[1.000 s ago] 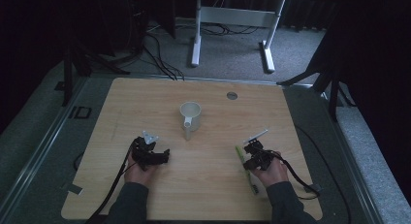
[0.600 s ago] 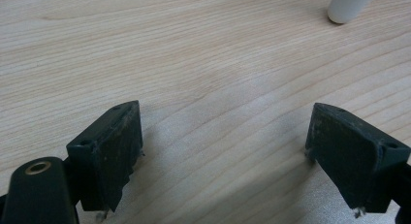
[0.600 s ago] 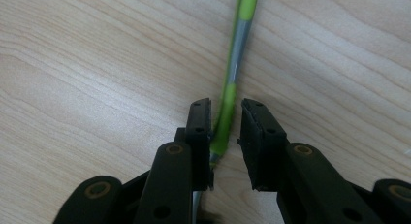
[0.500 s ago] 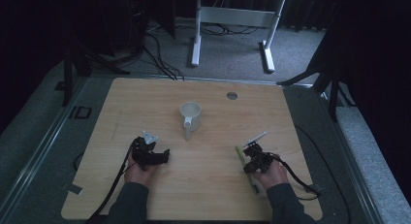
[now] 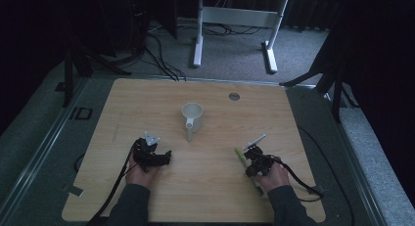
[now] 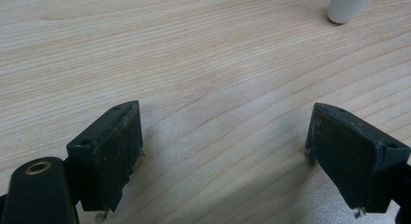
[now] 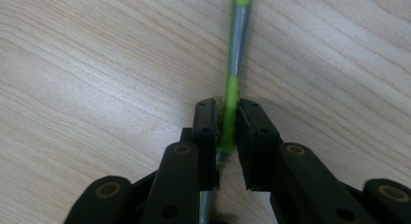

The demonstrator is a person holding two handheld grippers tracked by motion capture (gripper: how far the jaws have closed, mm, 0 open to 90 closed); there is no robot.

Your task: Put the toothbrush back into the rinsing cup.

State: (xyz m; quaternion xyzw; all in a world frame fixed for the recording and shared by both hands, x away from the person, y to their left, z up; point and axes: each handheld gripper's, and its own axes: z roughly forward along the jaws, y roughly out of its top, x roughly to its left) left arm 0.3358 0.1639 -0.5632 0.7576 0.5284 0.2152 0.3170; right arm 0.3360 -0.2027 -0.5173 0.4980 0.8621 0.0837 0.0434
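Two pairs of tongs are at work, and the right tongs [image 7: 228, 132] matter most now: their jaws have just been closing and now pinch the green sleeve of a slim pen [image 7: 236, 54] that lies flat on the tabletop [image 5: 147, 103] near its right edge, toward the person's side. To do this pick-up well, I would judge that the grip should be confirmed firm before any lift, since the hold sits near one end of the pen and the long free end could swing or droop; a straight, slow rise with the wrist kept level seems safest. In the high view the right tongs [image 5: 256, 160] sit over the pen [image 5: 241, 156], whose green tip pokes out on their left. The left tongs [image 6: 225, 151] stand wide apart, holding nothing, resting low over bare wood near the front left part of the tabletop. A white cup [image 5: 192, 116] stands upright near the middle, its handle toward the person, well apart from both.
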